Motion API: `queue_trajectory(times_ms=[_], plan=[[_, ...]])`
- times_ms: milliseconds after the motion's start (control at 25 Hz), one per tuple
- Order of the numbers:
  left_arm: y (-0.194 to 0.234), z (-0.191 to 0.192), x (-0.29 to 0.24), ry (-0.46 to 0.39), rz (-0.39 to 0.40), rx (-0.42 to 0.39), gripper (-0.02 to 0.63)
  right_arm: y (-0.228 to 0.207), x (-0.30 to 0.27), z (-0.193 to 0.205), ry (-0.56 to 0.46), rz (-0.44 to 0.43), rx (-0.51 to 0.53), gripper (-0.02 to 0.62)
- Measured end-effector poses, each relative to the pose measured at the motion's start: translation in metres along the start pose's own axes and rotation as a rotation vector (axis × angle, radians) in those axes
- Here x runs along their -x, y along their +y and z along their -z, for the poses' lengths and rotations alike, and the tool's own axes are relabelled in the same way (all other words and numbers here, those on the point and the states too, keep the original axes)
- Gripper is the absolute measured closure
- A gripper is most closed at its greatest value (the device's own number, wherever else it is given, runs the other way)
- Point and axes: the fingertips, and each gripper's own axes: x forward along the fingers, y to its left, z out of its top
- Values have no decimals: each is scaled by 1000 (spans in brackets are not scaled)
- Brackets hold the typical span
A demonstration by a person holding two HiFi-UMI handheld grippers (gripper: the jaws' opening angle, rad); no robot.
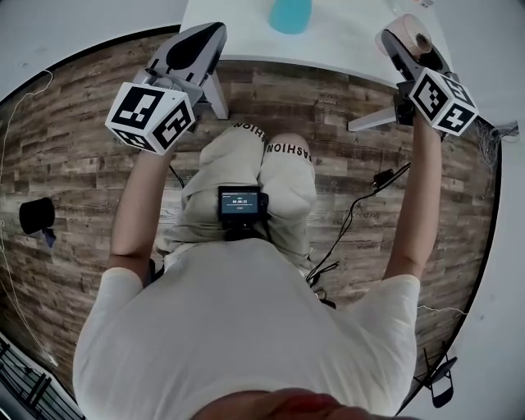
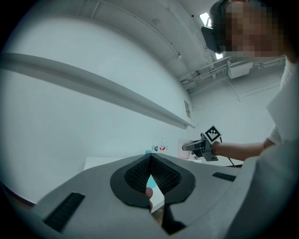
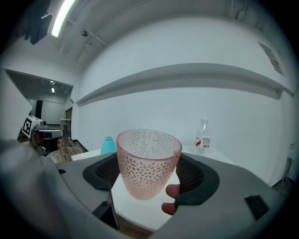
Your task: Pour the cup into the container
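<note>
The person is wearing a cream T-shirt [image 1: 246, 328] and pale lettered trousers [image 1: 238, 160] at frame centre. The left tool [image 1: 205, 37] and right tool [image 1: 410, 41] are showing grey shells and black-and-white marker cubes [image 1: 152, 117].

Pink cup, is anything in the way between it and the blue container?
Nothing visible. The pink cup, held by the right gripper, has only bare white table between it and the blue container.
</note>
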Motion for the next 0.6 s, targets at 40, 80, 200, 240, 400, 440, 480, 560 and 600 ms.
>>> queue_trajectory(times_ms=[40,80,200,240,400,440,480,560,600], plan=[[0,2,-1,4,2,5,597,-2,-2,3,4,-4,-14,224],[0,5,-2,8,3,9,595,-4,-3,6,10,-6,-27,224],[1,10,-5,21,9,21,596,-14,-6,14,34,8,-42,224],[2,11,-6,25,11,23,595,-16,-8,17,41,15,-40,224],[2,19,-8,46,12,33,596,-24,-15,32,77,29,-41,222],[2,21,-8,50,12,37,595,-26,-18,37,89,31,-46,222],[2,23,-8,54,11,42,595,-28,-19,42,102,34,-50,222],[3,26,-8,59,6,50,595,-32,-24,51,126,44,-55,222],[4,27,-7,60,2,54,595,-34,-26,55,136,50,-56,222]])
